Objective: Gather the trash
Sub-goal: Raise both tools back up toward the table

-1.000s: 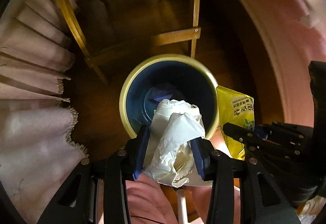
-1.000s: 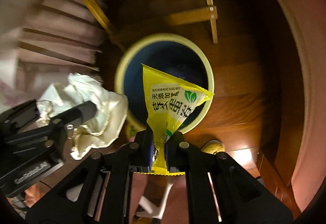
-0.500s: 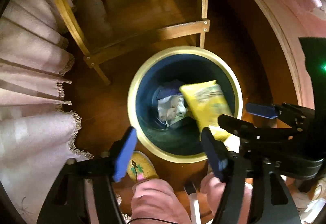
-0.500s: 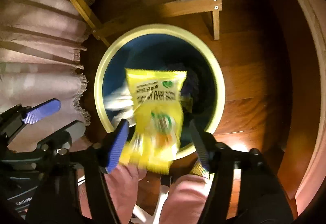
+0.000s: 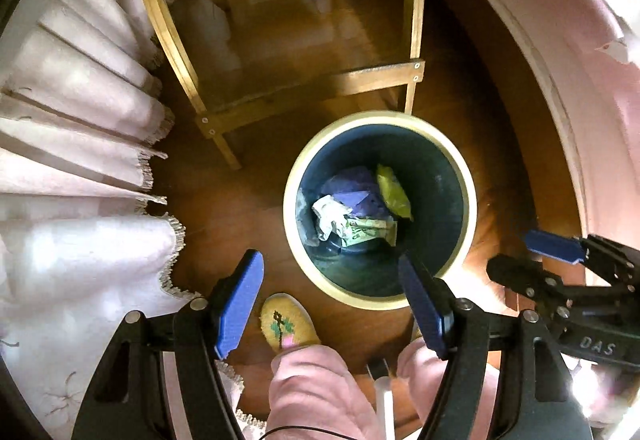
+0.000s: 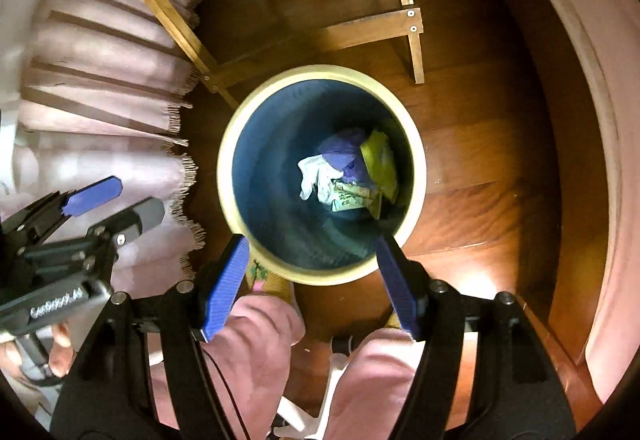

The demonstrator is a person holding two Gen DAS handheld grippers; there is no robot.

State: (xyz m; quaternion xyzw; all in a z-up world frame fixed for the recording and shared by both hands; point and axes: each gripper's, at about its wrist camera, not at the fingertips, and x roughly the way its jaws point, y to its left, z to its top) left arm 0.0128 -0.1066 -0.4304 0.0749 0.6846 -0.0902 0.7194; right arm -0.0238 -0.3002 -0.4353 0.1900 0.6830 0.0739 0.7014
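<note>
1. Left gripper (image 5: 332, 304) points straight down beside the round cream-rimmed, dark blue waste bin (image 5: 472, 200), blue-padded jaws spread wide, having just been opening, nothing between them.
2. Inside the bin lie a crumpled white paper wad (image 5: 328, 214) and a yellow snack packet (image 5: 394, 192).
3. Right gripper (image 6: 310, 282) tilts steeply down over the bin, jaws apart after just opening, empty.
</note>
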